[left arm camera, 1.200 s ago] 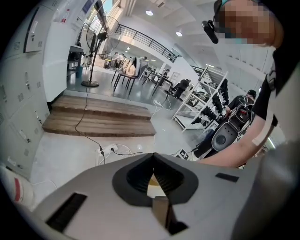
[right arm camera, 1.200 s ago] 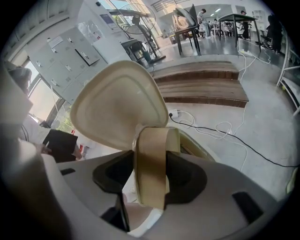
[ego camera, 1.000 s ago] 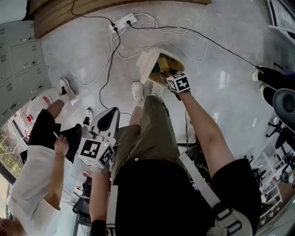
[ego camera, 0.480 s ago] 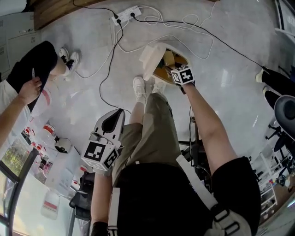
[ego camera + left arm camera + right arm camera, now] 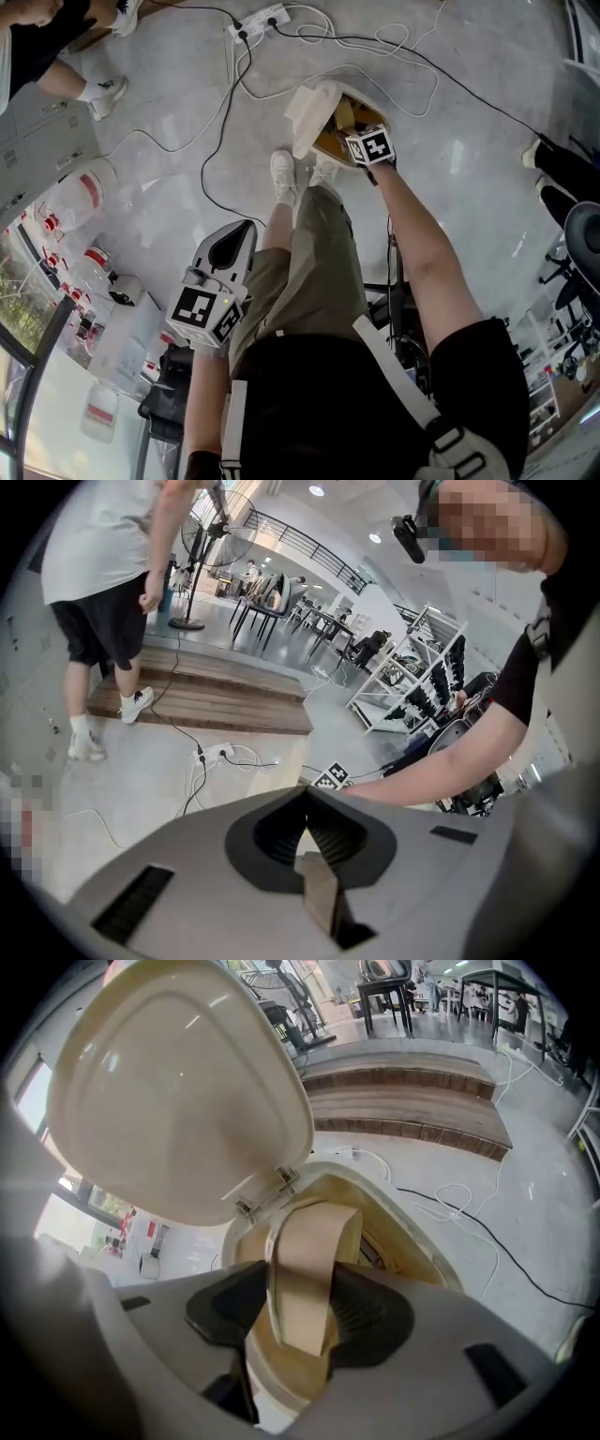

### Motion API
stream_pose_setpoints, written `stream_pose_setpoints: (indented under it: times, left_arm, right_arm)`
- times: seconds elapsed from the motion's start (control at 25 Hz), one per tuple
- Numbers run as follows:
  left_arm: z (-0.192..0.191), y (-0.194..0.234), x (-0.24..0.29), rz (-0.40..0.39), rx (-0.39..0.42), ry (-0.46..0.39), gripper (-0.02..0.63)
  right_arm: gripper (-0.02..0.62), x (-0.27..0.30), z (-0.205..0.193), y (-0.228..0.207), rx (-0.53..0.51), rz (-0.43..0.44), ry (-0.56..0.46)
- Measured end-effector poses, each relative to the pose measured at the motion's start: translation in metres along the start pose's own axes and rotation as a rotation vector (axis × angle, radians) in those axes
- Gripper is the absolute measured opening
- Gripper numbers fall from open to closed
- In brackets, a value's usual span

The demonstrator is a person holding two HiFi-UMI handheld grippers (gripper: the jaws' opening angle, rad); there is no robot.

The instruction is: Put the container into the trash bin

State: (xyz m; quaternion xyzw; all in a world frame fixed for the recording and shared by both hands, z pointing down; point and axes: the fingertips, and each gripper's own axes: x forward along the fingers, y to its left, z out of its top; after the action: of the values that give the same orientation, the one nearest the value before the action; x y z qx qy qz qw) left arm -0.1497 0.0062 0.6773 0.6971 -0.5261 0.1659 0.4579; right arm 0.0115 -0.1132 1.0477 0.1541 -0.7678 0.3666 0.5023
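The cream trash bin (image 5: 322, 148) stands on the floor ahead of the person's shoes, its lid (image 5: 307, 114) tipped up. In the right gripper view the lid (image 5: 178, 1091) is raised at the upper left and the bin's rim (image 5: 417, 1246) lies just below the jaws. My right gripper (image 5: 302, 1283) is shut on a brown paper container (image 5: 305, 1269), held upright over the bin's mouth. From the head view the right gripper (image 5: 356, 136) is over the bin, with the container hidden under it. My left gripper (image 5: 228, 246) hangs by the person's left thigh, shut (image 5: 305, 803) and holding nothing.
A white power strip (image 5: 255, 19) and loose cables (image 5: 223, 122) cross the floor beyond the bin. Another person (image 5: 47, 47) stands at the top left. Bottles (image 5: 84, 192) sit on a surface at the left. A wooden step (image 5: 403, 1101) lies behind the bin.
My right gripper has sunk closer to the bin's mouth with the container in it. The other person has shifted from the left side to the top left corner.
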Motion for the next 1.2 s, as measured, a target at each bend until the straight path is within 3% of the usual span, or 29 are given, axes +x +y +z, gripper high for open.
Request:
stream_pose_setpoints:
  times: [0.32,0.92,1.2]
  left_arm:
    - [-0.001,0.0,0.0,-0.001,-0.007,-0.003,0.005]
    - [0.01,-0.004,-0.001,-0.022,0.013,-0.035,0.005]
    - [0.021,-0.013,-0.005,-0.043,0.037,-0.065,0.005]
  right_arm:
    - [0.253,0.001,0.001,0.007,0.017,0.029,0.003]
    - [0.249,-0.017,-0.008,0.02,0.023,0.018,-0.006]
    - [0.097,-0.043,0.002,0.025,-0.007,-0.012,-0.049]
